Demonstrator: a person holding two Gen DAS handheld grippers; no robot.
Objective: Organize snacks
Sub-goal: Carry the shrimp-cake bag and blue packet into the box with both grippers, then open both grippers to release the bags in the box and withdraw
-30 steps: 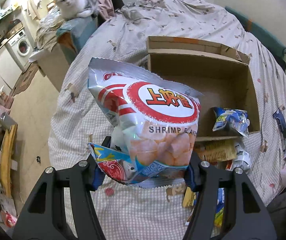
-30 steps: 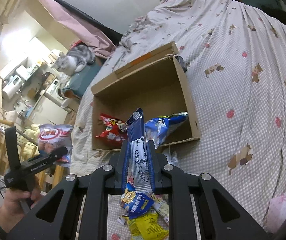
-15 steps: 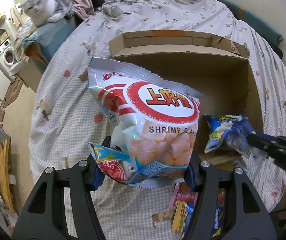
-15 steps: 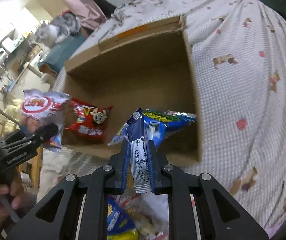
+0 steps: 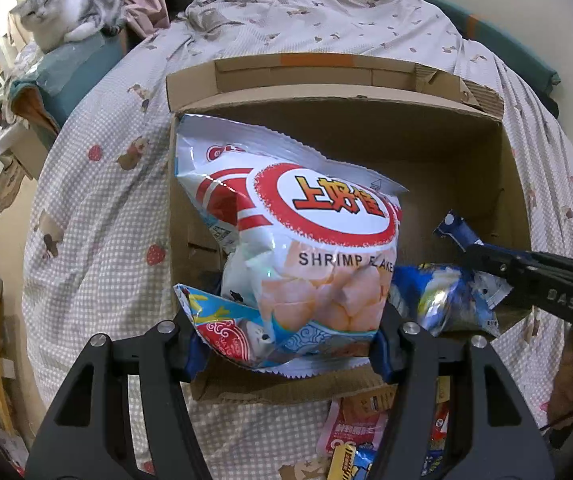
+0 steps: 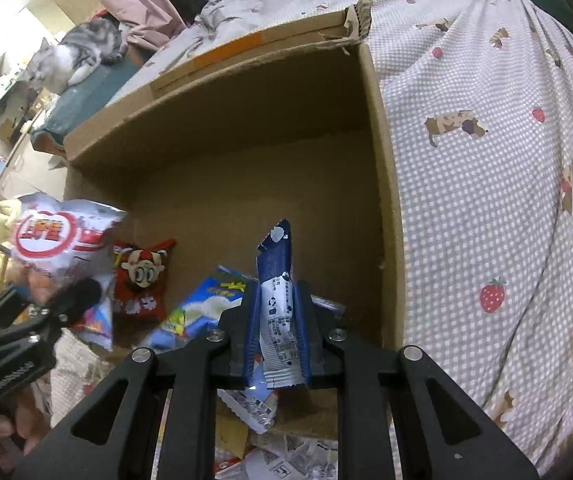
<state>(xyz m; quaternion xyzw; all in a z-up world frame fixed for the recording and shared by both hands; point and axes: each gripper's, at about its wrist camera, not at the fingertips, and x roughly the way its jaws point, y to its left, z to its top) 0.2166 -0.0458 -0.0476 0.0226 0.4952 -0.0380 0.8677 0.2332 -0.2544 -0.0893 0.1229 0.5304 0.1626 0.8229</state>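
My left gripper (image 5: 286, 344) is shut on a white and red shrimp flakes bag (image 5: 298, 240), held over the near left part of an open cardboard box (image 5: 326, 96). The bag also shows in the right wrist view (image 6: 58, 248). My right gripper (image 6: 276, 332) is shut on a narrow blue snack packet (image 6: 276, 300), held upright over the box's near edge (image 6: 386, 200). Inside the box lie a red snack bag (image 6: 140, 284) and a blue and white bag (image 6: 202, 304). My right gripper shows at the right of the left wrist view (image 5: 526, 276).
The box sits on a bed with a checked sheet (image 6: 486, 200). Several loose snack packets (image 5: 366, 432) lie on the sheet in front of the box. A grey cat (image 5: 66, 8) lies on a teal cushion at the far left.
Both grippers have moved forward to the box with their snacks. The shrimp flakes bag now hangs over the box's left side and the blue packet over its near edge.
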